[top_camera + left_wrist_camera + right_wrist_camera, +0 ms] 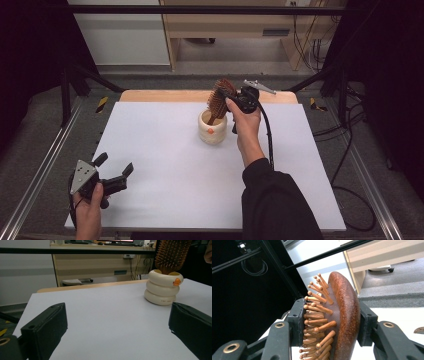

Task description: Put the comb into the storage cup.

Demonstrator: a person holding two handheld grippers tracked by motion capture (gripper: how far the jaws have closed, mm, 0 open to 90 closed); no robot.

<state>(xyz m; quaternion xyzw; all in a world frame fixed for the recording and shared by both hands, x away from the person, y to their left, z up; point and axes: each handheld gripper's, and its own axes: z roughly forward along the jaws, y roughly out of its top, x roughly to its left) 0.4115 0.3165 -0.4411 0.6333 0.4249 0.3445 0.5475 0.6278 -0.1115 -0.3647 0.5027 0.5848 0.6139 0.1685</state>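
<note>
A brown wooden hairbrush (218, 102) stands head-up in a cream ringed cup (212, 128) with an orange mark, near the back middle of the white table top (165, 165). My right gripper (231, 95) is shut on the brush's head; in the right gripper view the pads clamp the bristle side and the wooden back of the hairbrush (339, 315). The left gripper (114, 167) rests at the front left, open and holding nothing. In the left gripper view the cup (163, 287) and the hairbrush (171, 255) stand ahead to the right.
A wooden board edge (165, 95) runs behind the white sheet. Metal rails (40, 175) flank the table, and cables (350, 165) lie on the floor to the right. A pale cabinet (225, 25) stands beyond.
</note>
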